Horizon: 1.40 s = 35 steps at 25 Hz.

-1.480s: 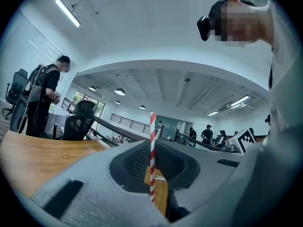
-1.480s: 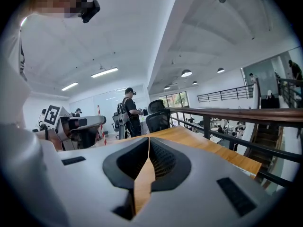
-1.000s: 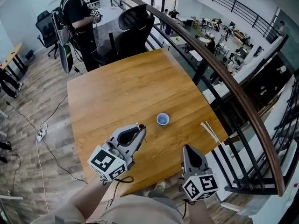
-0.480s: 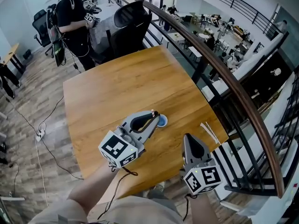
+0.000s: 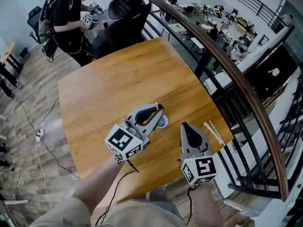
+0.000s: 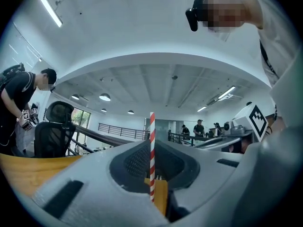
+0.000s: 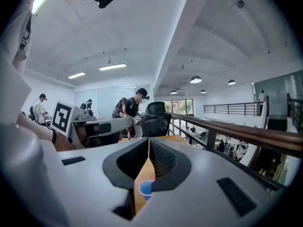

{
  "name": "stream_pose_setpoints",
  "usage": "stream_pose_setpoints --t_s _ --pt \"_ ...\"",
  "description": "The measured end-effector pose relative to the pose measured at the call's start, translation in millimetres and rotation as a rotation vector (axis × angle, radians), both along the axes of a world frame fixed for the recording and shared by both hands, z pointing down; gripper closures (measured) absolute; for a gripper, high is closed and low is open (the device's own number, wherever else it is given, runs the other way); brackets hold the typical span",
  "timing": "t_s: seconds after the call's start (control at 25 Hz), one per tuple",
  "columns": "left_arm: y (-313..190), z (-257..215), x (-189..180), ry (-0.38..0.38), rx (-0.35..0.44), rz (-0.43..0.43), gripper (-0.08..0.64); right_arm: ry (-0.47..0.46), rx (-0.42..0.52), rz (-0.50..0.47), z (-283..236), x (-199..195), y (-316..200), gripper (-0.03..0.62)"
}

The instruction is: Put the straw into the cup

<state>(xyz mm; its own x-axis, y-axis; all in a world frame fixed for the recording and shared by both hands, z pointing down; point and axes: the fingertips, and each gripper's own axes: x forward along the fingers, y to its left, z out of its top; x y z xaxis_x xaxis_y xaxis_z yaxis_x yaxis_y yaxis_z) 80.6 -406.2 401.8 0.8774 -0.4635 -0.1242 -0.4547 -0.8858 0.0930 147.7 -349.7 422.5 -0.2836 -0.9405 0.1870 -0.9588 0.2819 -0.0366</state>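
Observation:
A small blue cup (image 5: 163,123) stands on the wooden table (image 5: 113,79), half hidden behind my left gripper (image 5: 158,109). That gripper is shut on a red-and-white striped straw (image 6: 152,145), which stands upright between its jaws just above the cup. In the right gripper view the same straw (image 7: 124,109) shows at the left. My right gripper (image 5: 183,125) is to the right of the cup, pointing at it, shut and holding nothing. Below its tips I see the cup (image 7: 146,189).
Several spare straws (image 5: 213,132) lie at the table's right edge. A curved wooden railing (image 5: 236,74) runs past the table on the right, with a drop behind it. A black office chair (image 5: 125,13) and a standing person (image 5: 66,18) are beyond the far edge.
Both grippers have moved forward over the table. The left one, still holding the straw, now reaches the cup and covers part of it. The right one has drawn nearer the cup.

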Motion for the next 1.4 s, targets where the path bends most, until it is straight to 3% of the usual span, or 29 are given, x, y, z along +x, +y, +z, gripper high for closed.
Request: stream_pose_setpoints --t_s 0.52,1.4 --pt "-18.5 75.2 32.0 -0.049 -0.068 0.08 0.523 -0.099 -0.109 0.035 73.7 14.9 -28.3 0.571" --pt "-37.0 181.3 47.9 -0.169 -0.213 0.071 0.523 -0.2 -0.22 0.105 134.5 33.3 -19.2 0.571"
